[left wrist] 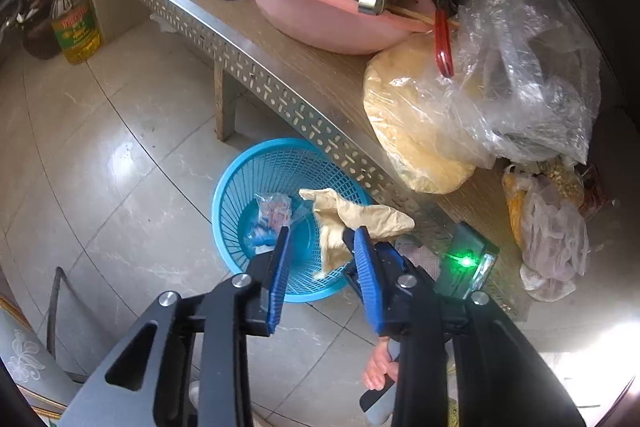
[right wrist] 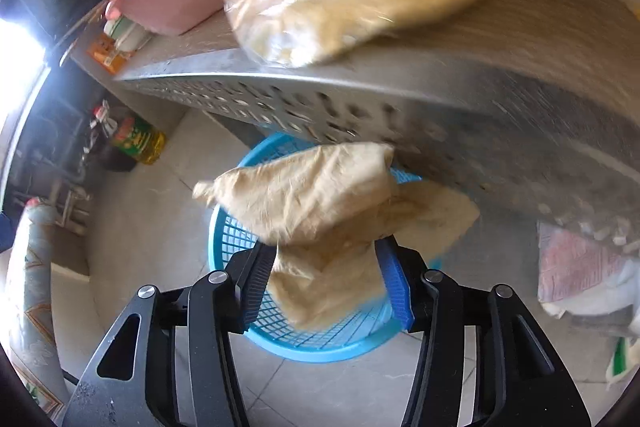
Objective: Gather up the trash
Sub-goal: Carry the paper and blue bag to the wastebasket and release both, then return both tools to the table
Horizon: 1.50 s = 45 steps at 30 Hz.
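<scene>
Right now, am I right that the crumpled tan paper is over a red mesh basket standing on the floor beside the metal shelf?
Not quite: the basket is blue, not red. Both wrist views show it. The rest holds: the crumpled tan paper is over it, between the right gripper's parted fingers, and the basket stands on the floor beside the metal shelf.
</scene>
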Tool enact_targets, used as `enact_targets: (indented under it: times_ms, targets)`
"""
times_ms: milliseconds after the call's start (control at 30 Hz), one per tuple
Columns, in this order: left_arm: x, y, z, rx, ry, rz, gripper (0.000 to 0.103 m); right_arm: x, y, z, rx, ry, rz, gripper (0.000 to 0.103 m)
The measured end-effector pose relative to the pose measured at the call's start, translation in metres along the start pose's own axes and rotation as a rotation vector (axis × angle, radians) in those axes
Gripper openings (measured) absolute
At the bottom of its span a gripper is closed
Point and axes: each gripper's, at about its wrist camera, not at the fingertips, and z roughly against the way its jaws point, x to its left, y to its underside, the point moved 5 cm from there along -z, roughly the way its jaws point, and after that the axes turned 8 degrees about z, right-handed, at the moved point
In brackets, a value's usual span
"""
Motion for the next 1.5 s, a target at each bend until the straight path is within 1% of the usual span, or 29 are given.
enact_targets:
  times_ms: [100, 200, 267, 367, 433, 533, 600, 633, 700, 800, 867, 933, 967, 1033, 1067, 1100, 1133, 1200, 1233, 1267, 1300, 1333, 1400, 1433, 1500]
  targets:
    - [0.001, 0.003, 0.013, -0.027, 0.009, -0.003, 0.034, -0.004, 0.007, 0.006, -0.039, -0.004, 0.007, 0.054]
    - [0.002, 0.005, 0.029, -0.059, -0.002, -0.002, 0.036, 0.001, 0.006, 0.006, -0.041, 0.001, 0.035, 0.055]
    - [0.005, 0.008, 0.043, -0.074, 0.006, 0.005, 0.037, 0.006, 0.004, 0.003, -0.042, 0.006, 0.051, 0.055]
    - [0.012, 0.015, 0.071, -0.113, 0.016, 0.007, 0.043, 0.013, 0.000, 0.003, -0.049, 0.005, 0.055, 0.055]
    - [0.015, 0.021, 0.092, -0.150, 0.004, -0.003, 0.046, 0.016, 0.000, 0.011, -0.068, 0.005, 0.057, 0.055]
    - [0.019, 0.035, 0.125, -0.196, 0.008, -0.009, 0.052, 0.014, 0.007, 0.020, -0.088, 0.004, 0.058, 0.055]
    - [0.023, 0.045, 0.147, -0.226, 0.012, -0.008, 0.058, 0.011, 0.015, 0.036, -0.100, 0.010, 0.060, 0.055]
    - [0.024, 0.052, 0.160, -0.245, 0.025, -0.009, 0.060, 0.010, 0.020, 0.044, -0.105, 0.013, 0.060, 0.055]
    - [0.027, 0.067, 0.188, -0.290, 0.041, -0.001, 0.067, 0.010, 0.031, 0.065, -0.115, 0.021, 0.070, 0.055]
    - [0.030, 0.093, 0.226, -0.354, 0.116, -0.004, 0.072, 0.018, 0.046, 0.103, -0.123, 0.000, 0.101, 0.055]
    - [0.034, 0.112, 0.249, -0.395, 0.169, -0.005, 0.073, 0.026, 0.051, 0.129, -0.130, -0.003, 0.136, 0.060]
    - [0.041, 0.134, 0.266, -0.406, 0.157, -0.017, 0.075, 0.036, 0.055, 0.164, -0.160, -0.004, 0.179, 0.069]
    - [0.044, 0.144, 0.273, -0.409, 0.144, -0.027, 0.075, 0.043, 0.056, 0.177, -0.176, -0.008, 0.201, 0.071]
    - [0.052, 0.164, 0.284, -0.408, 0.099, -0.036, 0.075, 0.058, 0.057, 0.213, -0.216, -0.005, 0.260, 0.080]
    - [0.057, 0.174, 0.288, -0.407, 0.080, -0.029, 0.075, 0.066, 0.058, 0.230, -0.236, -0.007, 0.292, 0.083]
    - [0.062, 0.182, 0.291, -0.408, 0.066, -0.018, 0.075, 0.073, 0.061, 0.243, -0.249, -0.011, 0.323, 0.090]
    - [0.069, 0.193, 0.294, -0.412, 0.049, 0.001, 0.075, 0.080, 0.062, 0.253, -0.253, -0.009, 0.353, 0.092]
    - [0.082, 0.214, 0.299, -0.416, 0.024, 0.026, 0.075, 0.096, 0.065, 0.270, -0.243, -0.013, 0.406, 0.095]
    - [0.087, 0.223, 0.300, -0.413, 0.015, 0.031, 0.076, 0.104, 0.067, 0.277, -0.224, -0.025, 0.424, 0.095]
    - [0.092, 0.232, 0.301, -0.409, 0.008, 0.036, 0.079, 0.108, 0.069, 0.284, -0.203, -0.042, 0.435, 0.095]
    - [0.097, 0.239, 0.301, -0.408, 0.004, 0.042, 0.086, 0.114, 0.070, 0.287, -0.184, -0.066, 0.441, 0.095]
    - [0.103, 0.247, 0.303, -0.409, -0.001, 0.055, 0.088, 0.119, 0.070, 0.290, -0.168, -0.083, 0.444, 0.095]
    - [0.115, 0.260, 0.308, -0.422, 0.005, 0.089, 0.090, 0.130, 0.073, 0.296, -0.137, -0.074, 0.451, 0.095]
    - [0.121, 0.267, 0.312, -0.436, 0.014, 0.110, 0.092, 0.135, 0.073, 0.300, -0.139, -0.060, 0.455, 0.095]
    - [0.133, 0.278, 0.320, -0.469, -0.008, 0.147, 0.097, 0.146, 0.077, 0.306, -0.152, -0.044, 0.482, 0.095]
